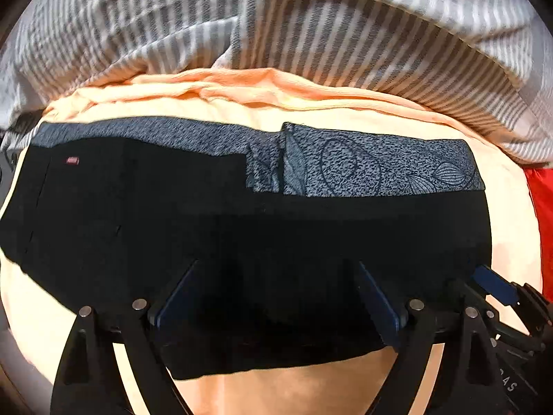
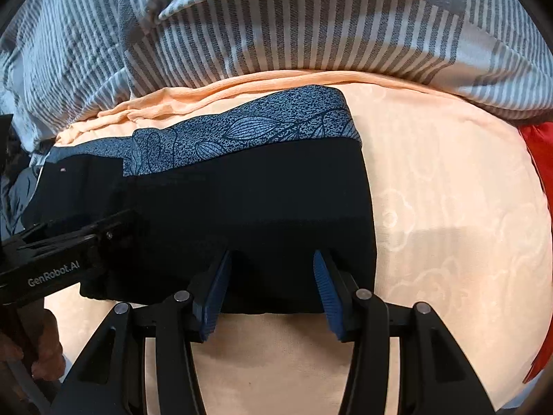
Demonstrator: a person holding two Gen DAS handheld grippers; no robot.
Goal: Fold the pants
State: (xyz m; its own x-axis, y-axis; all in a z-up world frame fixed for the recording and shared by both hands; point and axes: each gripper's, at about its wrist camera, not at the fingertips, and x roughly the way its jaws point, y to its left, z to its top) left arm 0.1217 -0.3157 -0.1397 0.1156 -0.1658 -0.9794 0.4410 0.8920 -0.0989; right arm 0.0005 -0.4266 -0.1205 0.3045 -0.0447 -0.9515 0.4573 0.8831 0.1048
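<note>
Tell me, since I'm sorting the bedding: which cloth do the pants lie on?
The peach sheet; the black pants rest flat on it. The striped blanket is bunched behind.

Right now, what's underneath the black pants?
The black pants lie flat on a peach sheet that shows all around them. Whatever lies between the folded layers is covered.

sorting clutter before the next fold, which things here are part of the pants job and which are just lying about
Part of the job:
black pants with grey patterned waistband
left gripper
right gripper

Just lying about:
striped duvet
peach sheet underneath
red cloth at the edge
</note>
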